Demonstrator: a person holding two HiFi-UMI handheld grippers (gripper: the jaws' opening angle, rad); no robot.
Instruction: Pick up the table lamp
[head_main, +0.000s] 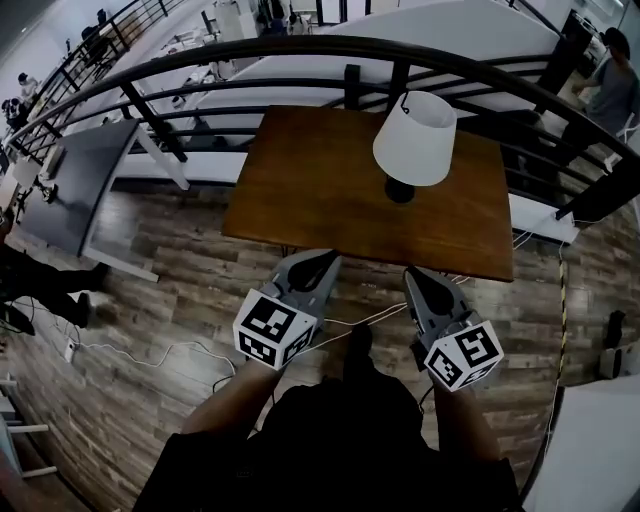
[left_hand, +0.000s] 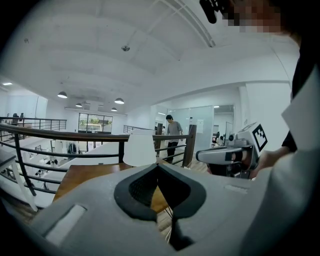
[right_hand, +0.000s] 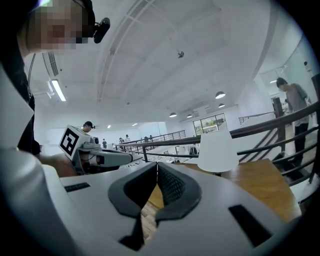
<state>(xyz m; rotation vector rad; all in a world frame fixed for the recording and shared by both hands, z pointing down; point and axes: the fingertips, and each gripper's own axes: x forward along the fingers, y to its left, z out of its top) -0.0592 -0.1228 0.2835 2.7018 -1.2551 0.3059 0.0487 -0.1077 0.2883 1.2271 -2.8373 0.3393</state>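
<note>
Table lamp (head_main: 414, 140) stands upright on the brown wooden surface (head_main: 300, 190), far-right part — white tapered shade, dark round base, black railing (head_main: 300, 50) just behind. Left tongs (head_main: 328, 260) & right tongs (head_main: 412, 274) are both pressed together w/ nothing between — at the near edge, apart from the lamp.

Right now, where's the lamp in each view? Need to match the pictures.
Head view: lamp upper right of centre, on the far right part of the table.
Left gripper view: lamp near centre, slightly left.
Right gripper view: lamp right of centre, at mid height.
Shared landmark: the dark railing runs behind the lamp in all three views.
</note>
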